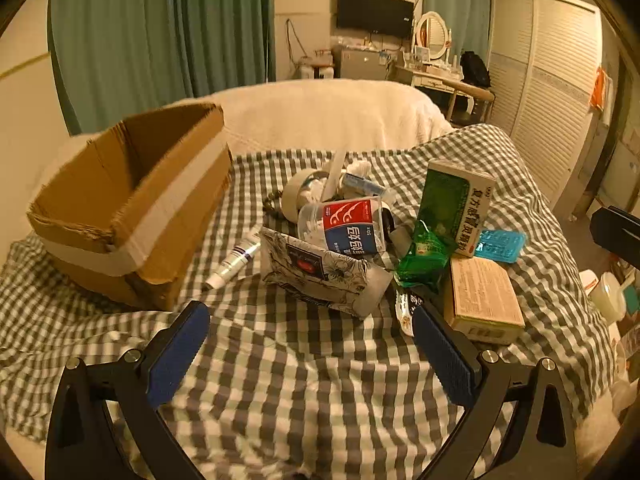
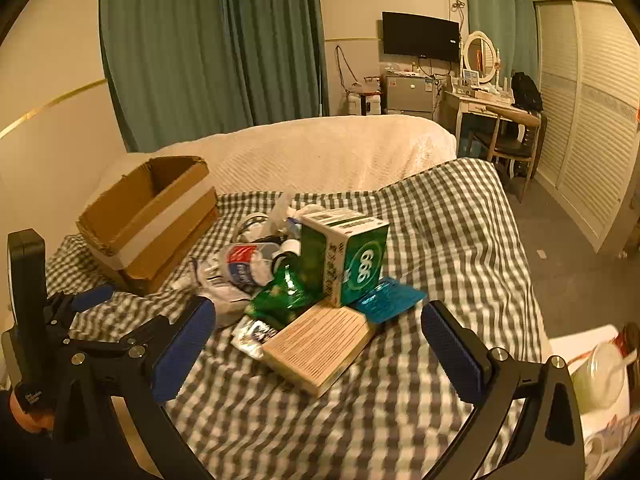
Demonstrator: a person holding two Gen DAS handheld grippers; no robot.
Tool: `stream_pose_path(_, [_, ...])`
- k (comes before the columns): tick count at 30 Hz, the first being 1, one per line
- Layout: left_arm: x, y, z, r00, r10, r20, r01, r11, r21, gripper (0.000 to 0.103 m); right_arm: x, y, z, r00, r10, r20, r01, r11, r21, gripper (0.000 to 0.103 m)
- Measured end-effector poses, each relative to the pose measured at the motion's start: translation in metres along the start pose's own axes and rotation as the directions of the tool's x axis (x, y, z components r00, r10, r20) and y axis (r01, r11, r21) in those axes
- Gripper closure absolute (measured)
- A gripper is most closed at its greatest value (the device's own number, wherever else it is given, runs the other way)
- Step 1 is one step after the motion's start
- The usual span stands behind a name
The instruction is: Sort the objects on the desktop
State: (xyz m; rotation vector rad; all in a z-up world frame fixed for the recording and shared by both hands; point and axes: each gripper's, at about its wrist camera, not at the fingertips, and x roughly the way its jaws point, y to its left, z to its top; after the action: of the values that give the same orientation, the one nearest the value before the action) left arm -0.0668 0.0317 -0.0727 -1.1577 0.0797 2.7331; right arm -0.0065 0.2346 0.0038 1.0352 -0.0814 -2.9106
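My cardboard box (image 1: 132,204) stands apparently empty at left on the checked cloth (image 1: 280,380); the pile of boxes, jar and tube (image 1: 232,260) lies unsorted beside it. My left tongs (image 1: 310,354) and right tongs (image 2: 318,354) gape wide, holding nothing.

- A grey-and-white checked cloth (image 1: 304,380) covers the surface.
- An open cardboard box (image 1: 132,208) sits on it.
- Right of the box lies a white tube (image 1: 234,260).
- Farther right: a heap of packets, with a tan flat box (image 1: 484,300) at its near edge.
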Motion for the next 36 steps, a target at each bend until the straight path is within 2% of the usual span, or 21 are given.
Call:
stream_pose_path(5, [0.026,-0.002,0.009,1.000,0.004,-0.028,-0.004,1.000,-0.005,0.000,0.032,-0.011,0.012,0.999,0.010,-0.037,-0.010,1.000,-0.012,0.000])
stream_pose_path(9, [0.056,-0.003,0.014,0.996,-0.031,-0.083,0.027,0.998,-0.051,0.000,0.061,-0.018,0.023,0.997,0.033,-0.067,-0.033,0.999,-0.008,0.000])
stream_pose_path(11, [0.068,-0.003,0.014,0.995,-0.014,-0.102,0.007,0.998,-0.069,0.000,0.078,-0.019,0.029,0.996,0.030,-0.079,-0.033,0.999,-0.032,0.000])
stream_pose_path(12, [0.071,-0.002,0.013,0.996,0.001,-0.095,-0.009,0.996,-0.088,0.000,0.088,-0.020,0.033,0.996,0.035,-0.083,-0.039,0.998,-0.050,0.000])
stream_pose_path(15, [0.075,0.000,0.013,0.997,-0.017,-0.078,0.007,0.992,-0.127,0.000,0.105,-0.025,0.043,0.997,0.038,-0.070,-0.045,0.994,-0.100,0.000])
stream_pose_path(19, [0.084,-0.002,0.015,0.994,-0.044,-0.105,0.026,0.986,-0.166,0.000,0.136,-0.041,0.054,0.989,0.085,-0.119,-0.102,0.984,-0.146,0.000])
stream_pose_path(22, [0.095,-0.007,0.019,0.987,-0.051,-0.150,0.028,0.988,-0.154,0.000,0.154,-0.044,0.060,0.980,0.127,-0.152,-0.158,0.964,-0.214,0.000])
stream_pose_path(26, [0.099,-0.002,0.022,0.984,-0.075,-0.159,0.045,0.982,-0.186,0.011,0.176,-0.047,0.061,0.974,0.138,-0.177,-0.183,0.945,-0.272,0.000])
stream_pose_path(27, [0.099,-0.001,0.024,0.985,-0.073,-0.159,0.042,0.980,-0.194,0.014,0.182,-0.050,0.061,0.969,0.167,-0.185,-0.211,0.943,-0.258,0.000])
stream_pose_path(28, [0.101,0.001,0.024,0.984,-0.074,-0.160,0.042,0.979,-0.198,0.025,0.189,-0.056,0.062,0.955,0.217,-0.201,-0.259,0.941,-0.216,0.000])
stream_pose_path(29, [0.101,0.001,0.025,0.983,-0.079,-0.166,0.045,0.979,-0.197,0.041,0.195,-0.060,0.062,0.941,0.258,-0.217,-0.298,0.939,-0.175,0.000])
stream_pose_path(30, [0.103,0.001,0.026,0.981,-0.080,-0.174,0.046,0.981,-0.190,0.048,0.202,-0.062,0.062,0.926,0.299,-0.231,-0.335,0.932,-0.138,0.000])
stream_pose_path(32, [0.105,-0.001,0.025,0.981,-0.072,-0.182,0.042,0.986,-0.159,0.063,0.205,-0.062,0.061,0.915,0.332,-0.230,-0.364,0.924,-0.119,0.000])
stream_pose_path(33, [0.104,0.000,0.025,0.982,-0.069,-0.175,0.042,0.987,-0.157,0.067,0.204,-0.059,0.059,0.913,0.337,-0.229,-0.370,0.921,-0.118,0.001])
stream_pose_path(35, [0.099,0.003,0.024,0.985,-0.068,-0.157,0.045,0.988,-0.148,0.075,0.201,-0.053,0.056,0.912,0.339,-0.232,-0.374,0.919,-0.127,0.015])
stream_pose_path(36, [0.098,0.003,0.024,0.986,-0.070,-0.148,0.049,0.988,-0.144,0.076,0.196,-0.050,0.055,0.920,0.325,-0.217,-0.358,0.925,-0.131,0.021])
